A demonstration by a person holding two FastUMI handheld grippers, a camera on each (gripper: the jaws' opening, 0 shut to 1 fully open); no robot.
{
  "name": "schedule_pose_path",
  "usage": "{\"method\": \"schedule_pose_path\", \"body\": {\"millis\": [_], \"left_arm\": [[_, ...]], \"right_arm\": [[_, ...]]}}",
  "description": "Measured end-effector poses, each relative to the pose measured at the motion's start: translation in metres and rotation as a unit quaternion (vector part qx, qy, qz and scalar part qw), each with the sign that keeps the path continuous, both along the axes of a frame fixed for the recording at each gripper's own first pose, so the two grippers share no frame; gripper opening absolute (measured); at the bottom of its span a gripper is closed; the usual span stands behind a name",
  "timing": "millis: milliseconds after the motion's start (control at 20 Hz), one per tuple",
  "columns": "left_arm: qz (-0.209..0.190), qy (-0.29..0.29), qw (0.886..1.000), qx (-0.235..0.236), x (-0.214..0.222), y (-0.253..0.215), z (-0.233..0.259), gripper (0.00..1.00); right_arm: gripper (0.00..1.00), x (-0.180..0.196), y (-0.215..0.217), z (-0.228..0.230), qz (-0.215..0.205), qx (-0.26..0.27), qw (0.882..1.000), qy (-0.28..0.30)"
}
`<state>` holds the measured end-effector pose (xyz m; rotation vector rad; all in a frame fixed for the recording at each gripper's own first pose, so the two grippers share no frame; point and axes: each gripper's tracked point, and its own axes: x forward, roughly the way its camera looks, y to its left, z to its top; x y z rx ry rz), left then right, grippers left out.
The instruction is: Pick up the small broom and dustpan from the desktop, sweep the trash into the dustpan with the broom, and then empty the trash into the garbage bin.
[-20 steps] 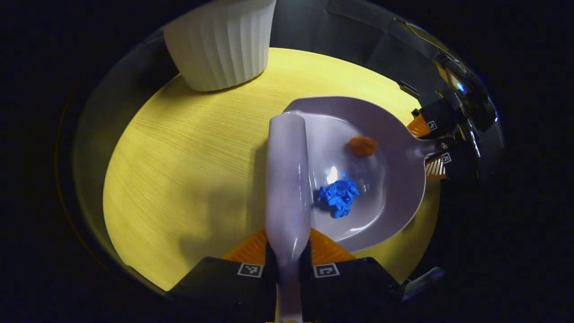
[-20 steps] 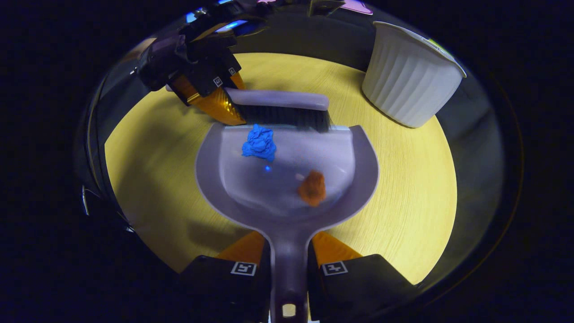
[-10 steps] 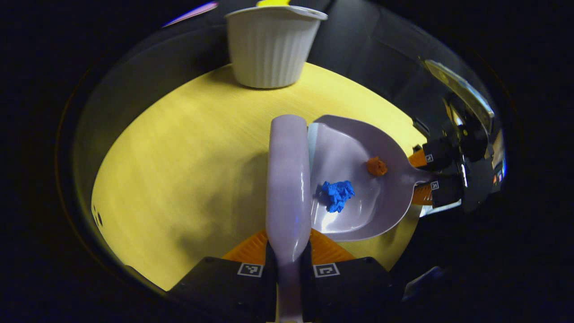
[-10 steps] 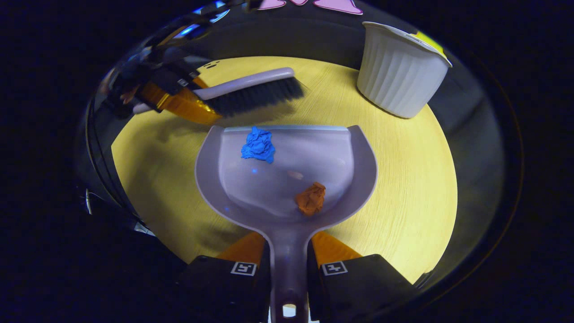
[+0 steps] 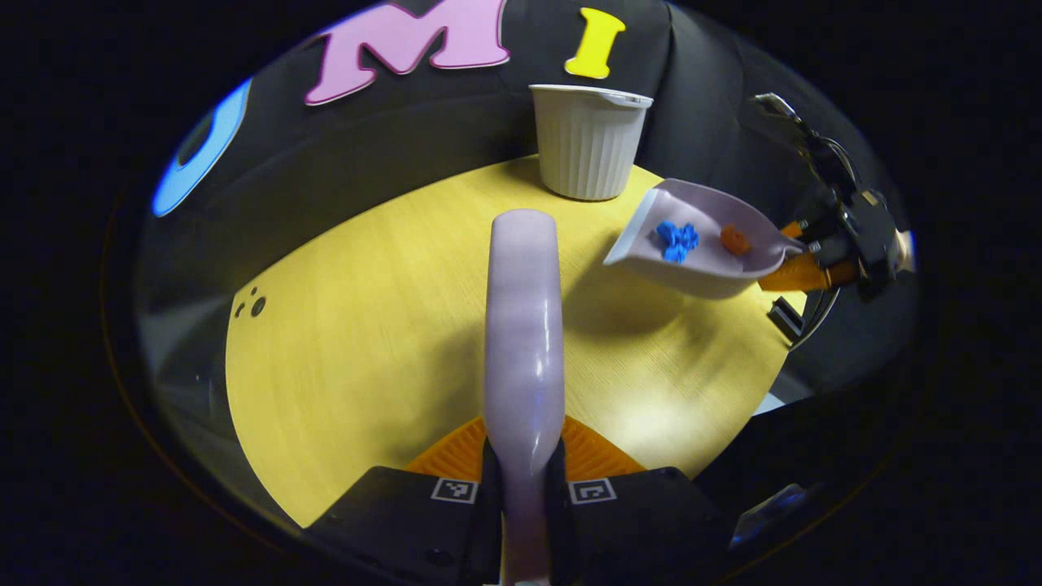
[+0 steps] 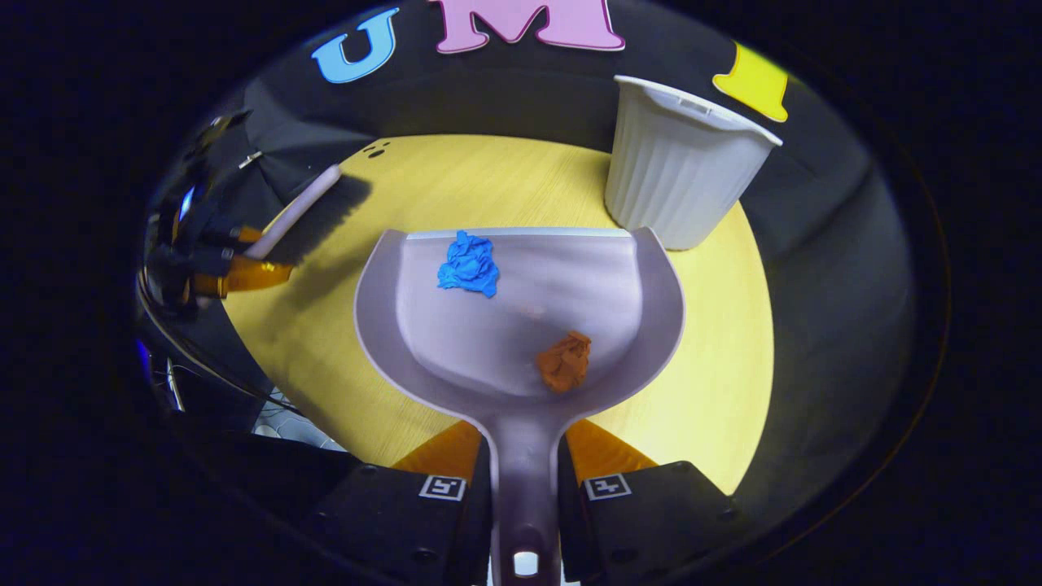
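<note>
Left gripper [image 5: 522, 480] fingers clenched on broom [image 5: 523, 325], over worktop [image 5: 366, 325] middle. Right gripper [image 6: 525, 480] grips dustpan [image 6: 521, 325] handle, lifted near the far edge beside bin [image 6: 680, 183]. 2 scraps: blue wad [image 6: 468, 264] by open lip, orange wad [image 6: 564, 360] deeper. Risk: tipping early drops blue wad short of bin.

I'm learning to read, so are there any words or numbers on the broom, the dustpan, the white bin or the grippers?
broom: no text.
dustpan: no text.
white bin: no text on the side that shows.
left gripper and right gripper: small square code marks on each, which are patterns, not words or numbers.
</note>
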<state>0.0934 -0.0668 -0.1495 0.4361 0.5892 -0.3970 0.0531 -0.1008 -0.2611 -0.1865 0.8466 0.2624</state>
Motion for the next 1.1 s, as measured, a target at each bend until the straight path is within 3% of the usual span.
{"method": "schedule_pose_path", "body": {"millis": [400, 700, 950, 1050, 1100], "left_arm": [[0.043, 0.014, 0.998, -0.041, -0.065, 0.016, -0.013, 0.26], [0.055, 0.016, 0.997, -0.058, -0.087, 0.019, -0.004, 0.24], [0.069, 0.010, 0.996, -0.060, -0.080, 0.036, 0.011, 0.26], [0.077, 0.008, 0.995, -0.066, -0.074, 0.044, 0.020, 0.28], [0.082, 0.005, 0.994, -0.069, -0.071, 0.049, 0.025, 0.27]], "right_arm": [[0.38, 0.007, 0.000, 0.048, 0.039, 0.018, 0.999, -0.014], [0.38, 0.032, -0.002, 0.082, 0.003, 0.045, 0.998, -0.038], [0.37, 0.066, -0.016, 0.098, -0.044, 0.052, 0.996, -0.058], [0.34, 0.080, -0.027, 0.097, -0.066, 0.039, 0.995, -0.062], [0.38, 0.085, -0.034, 0.095, -0.076, 0.029, 0.995, -0.061]]}}
